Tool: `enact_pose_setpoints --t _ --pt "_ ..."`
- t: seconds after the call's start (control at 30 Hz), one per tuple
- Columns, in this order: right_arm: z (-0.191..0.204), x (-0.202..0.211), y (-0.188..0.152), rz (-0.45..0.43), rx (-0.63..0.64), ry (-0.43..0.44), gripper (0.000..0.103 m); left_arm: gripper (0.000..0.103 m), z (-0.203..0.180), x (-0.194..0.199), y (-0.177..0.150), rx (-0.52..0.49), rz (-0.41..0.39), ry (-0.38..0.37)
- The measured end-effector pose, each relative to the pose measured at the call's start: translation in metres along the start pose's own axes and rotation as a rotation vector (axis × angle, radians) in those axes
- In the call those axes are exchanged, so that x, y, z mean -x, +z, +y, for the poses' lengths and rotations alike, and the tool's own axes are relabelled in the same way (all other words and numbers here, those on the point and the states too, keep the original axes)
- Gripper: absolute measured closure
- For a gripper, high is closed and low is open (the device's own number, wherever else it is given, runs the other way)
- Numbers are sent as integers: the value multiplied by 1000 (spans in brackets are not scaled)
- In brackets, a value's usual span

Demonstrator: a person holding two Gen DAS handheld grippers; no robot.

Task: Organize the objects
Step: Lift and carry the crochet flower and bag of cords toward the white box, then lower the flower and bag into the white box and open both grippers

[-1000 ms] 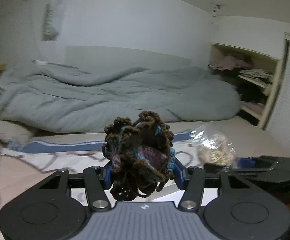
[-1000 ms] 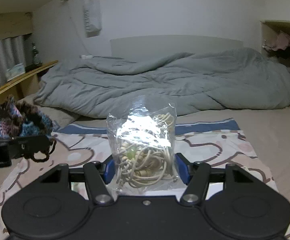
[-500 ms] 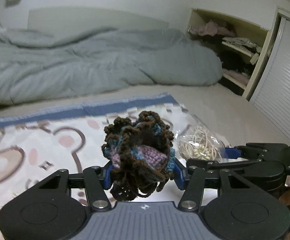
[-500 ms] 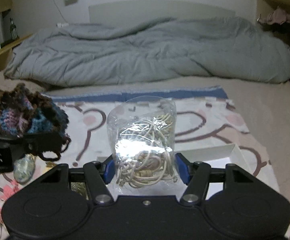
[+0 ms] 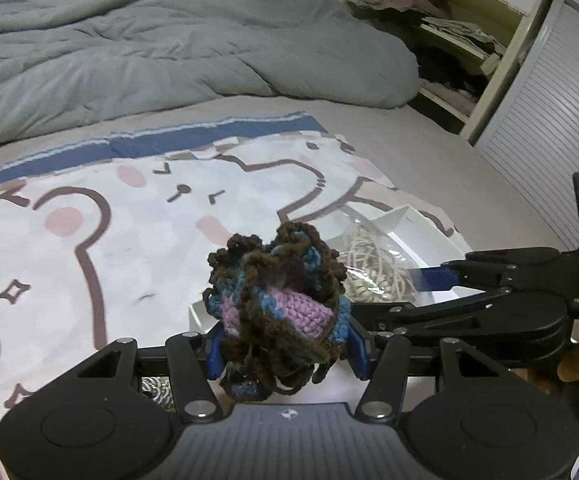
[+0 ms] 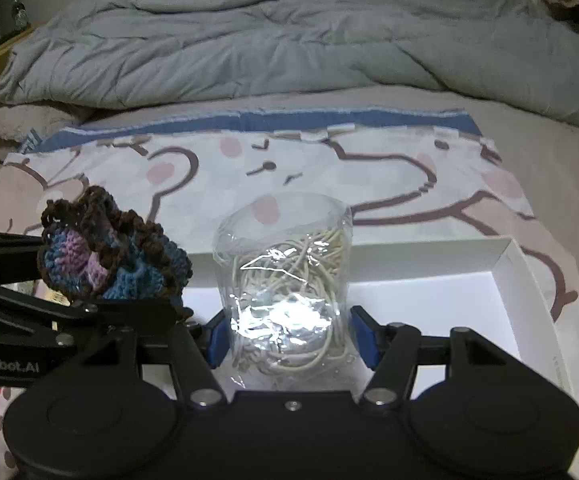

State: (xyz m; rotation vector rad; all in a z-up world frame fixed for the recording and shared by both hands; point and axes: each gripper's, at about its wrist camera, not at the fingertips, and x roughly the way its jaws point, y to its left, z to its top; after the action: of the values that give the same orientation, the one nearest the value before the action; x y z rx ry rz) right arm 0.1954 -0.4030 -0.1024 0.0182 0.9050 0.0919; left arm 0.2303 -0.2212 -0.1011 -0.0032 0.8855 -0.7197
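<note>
Crocheted pouch [image 5: 279, 304] in brown, blue and purple yarn, clamped between the blue pads of the left hand-held gripper [image 5: 283, 346] – clear plastic bag of pale cords [image 6: 285, 292] pinched likewise in the right hand-held gripper [image 6: 291, 338]. Both poised over an open white box [image 6: 509, 276] on a bear-print cloth [image 6: 369, 176], grey duvet [image 6: 269, 36] bunched behind on the bed.

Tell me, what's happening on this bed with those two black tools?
A person is tidying small things into a white box that lies on a bear-print blanket. The left gripper is shut on a crocheted yarn piece. The right gripper is shut on a clear bag of cords. Both are held over the box; neither thing has been let go yet.
</note>
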Motion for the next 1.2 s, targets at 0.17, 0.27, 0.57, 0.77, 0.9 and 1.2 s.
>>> enact_pose_setpoints --t 0.17,0.27,0.57,0.77,0.9,1.2 --pt "-4 -8 -1 24 -8 6 40 22 4 -9 -2 23 14 18" --pt "-7 -9 -3 22 -29 -10 29 17 10 -8 -2 55 10 18" --pt "-14 0 -2 5 -73 -5 27 17 6 1 -2 47 4 30" --pt "-13 9 -1 -13 -83 -1 27 17 1 10 -4 40 2 44" --pt "-13 21 1 -39 -96 3 27 17 -5 24 -4 36 -14 61" --pt "-5 61 -1 -100 -86 12 27 17 -19 69 -2 27 -69 110"
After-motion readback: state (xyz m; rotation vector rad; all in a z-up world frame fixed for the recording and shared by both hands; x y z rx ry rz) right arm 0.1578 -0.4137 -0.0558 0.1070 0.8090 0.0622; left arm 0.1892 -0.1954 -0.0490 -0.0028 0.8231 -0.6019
